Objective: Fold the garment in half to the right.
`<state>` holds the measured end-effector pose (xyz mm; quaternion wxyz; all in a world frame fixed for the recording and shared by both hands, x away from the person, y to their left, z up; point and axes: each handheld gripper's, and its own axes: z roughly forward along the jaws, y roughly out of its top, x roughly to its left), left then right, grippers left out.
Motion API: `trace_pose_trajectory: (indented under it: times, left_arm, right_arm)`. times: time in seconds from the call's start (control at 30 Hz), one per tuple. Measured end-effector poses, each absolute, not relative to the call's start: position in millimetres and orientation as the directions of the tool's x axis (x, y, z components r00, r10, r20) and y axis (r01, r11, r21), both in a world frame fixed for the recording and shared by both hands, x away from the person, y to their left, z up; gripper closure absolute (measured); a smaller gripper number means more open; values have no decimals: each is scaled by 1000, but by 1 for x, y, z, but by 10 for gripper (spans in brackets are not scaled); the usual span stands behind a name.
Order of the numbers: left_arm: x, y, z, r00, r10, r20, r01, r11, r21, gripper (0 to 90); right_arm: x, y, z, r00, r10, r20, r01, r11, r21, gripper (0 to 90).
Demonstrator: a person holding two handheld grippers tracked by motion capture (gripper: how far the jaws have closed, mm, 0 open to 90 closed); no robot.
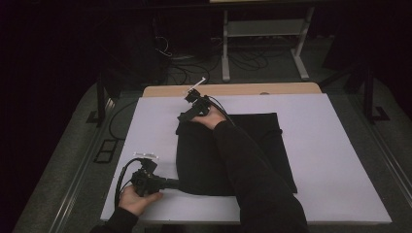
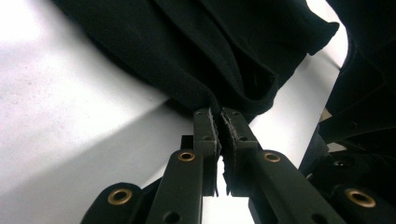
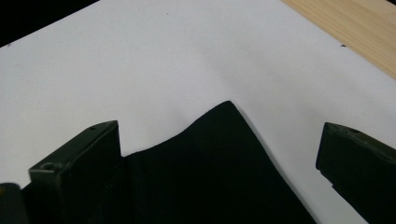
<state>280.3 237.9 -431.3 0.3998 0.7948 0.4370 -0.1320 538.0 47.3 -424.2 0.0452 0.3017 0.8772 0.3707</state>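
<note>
Black cloth (image 1: 252, 145) lies soft, left tongs (image 2: 219, 122) pinching its hem, right tongs (image 3: 219, 154) agape.

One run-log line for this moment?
left gripper: shut on black cloth near edge | right gripper: open over far corner | white mat

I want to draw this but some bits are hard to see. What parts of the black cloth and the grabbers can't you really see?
- Black cloth, high view: its middle is hidden under the person's sleeve.
- Left gripper, left gripper view: jaws shut on the cloth's edge; the pinched bit is hidden between them.
- Right gripper, right gripper view: jaws wide open over a cloth corner; the bottom edge cuts both off.
- What garment it is: too dark and folded to tell.
</note>
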Motion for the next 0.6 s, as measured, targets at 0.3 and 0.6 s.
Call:
trace_pose_trajectory:
  times: [0.3,0.6]
  left_arm:
    - [280,239,-431,578,587,-567,804,-292,517,834]
    - [280,238,-431,573,587,-572,807,-285,516,834]
  right_arm:
    - [542,55,-436,-809,567,156,510,544,667,0]
    - [546,58,-445,-802,575,159,518,539,664,72]
